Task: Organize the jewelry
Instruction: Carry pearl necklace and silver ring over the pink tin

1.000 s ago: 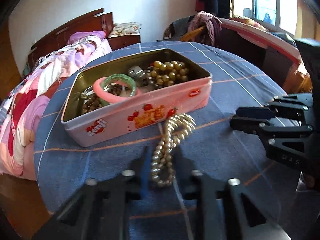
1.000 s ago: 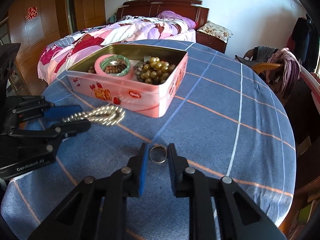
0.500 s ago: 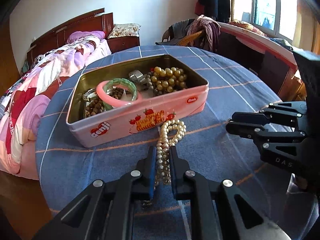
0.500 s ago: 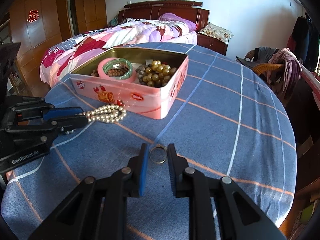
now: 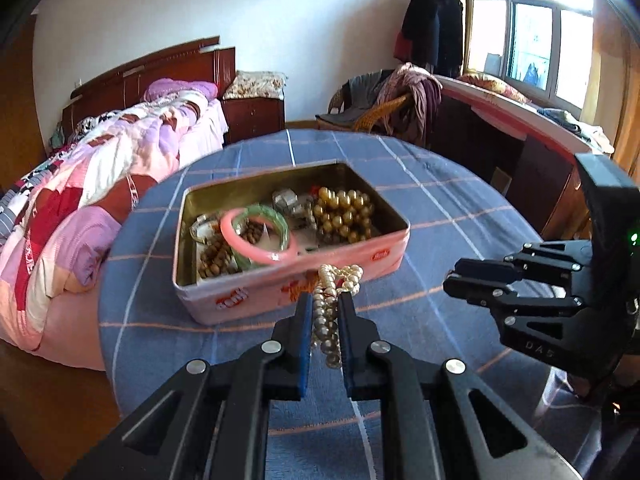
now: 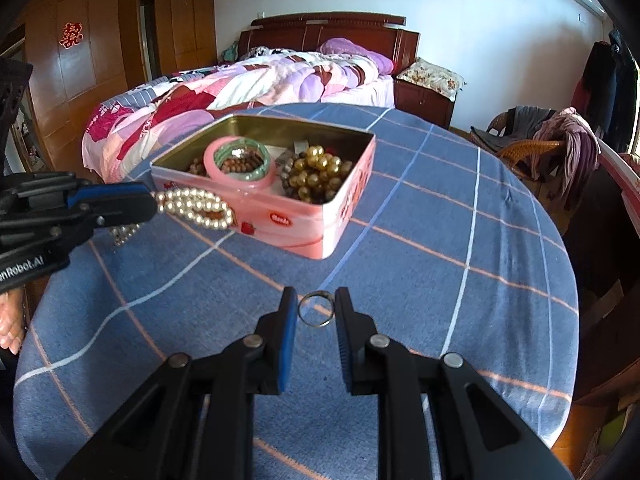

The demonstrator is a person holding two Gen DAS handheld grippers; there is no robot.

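A pink tin box (image 5: 256, 294) (image 6: 280, 222) stands open on the round blue checked table (image 5: 440, 208). Inside lie a pink bangle (image 5: 256, 254), a green bangle (image 5: 276, 216), gold beads (image 5: 344, 216) and brown beads (image 5: 216, 258). My left gripper (image 5: 325, 304) (image 6: 154, 204) is shut on a pearl necklace (image 5: 340, 274) (image 6: 196, 208), which hangs above the cloth against the tin's near wall. To its right my right gripper (image 6: 316, 300) (image 5: 450, 278) is shut on a thin metal ring (image 6: 319, 324), held low over the table.
A bed (image 5: 100, 184) with a patchwork quilt borders the table's left and far side. A wicker chair (image 5: 384, 112) draped with clothes and a dark desk (image 5: 520, 152) stand beyond the right edge. Bare cloth (image 6: 460, 240) lies right of the tin.
My left gripper closed on the pearl necklace and lifted it off the cloth, up toward the tin's wall. The right gripper stayed still with the ring between its pads.
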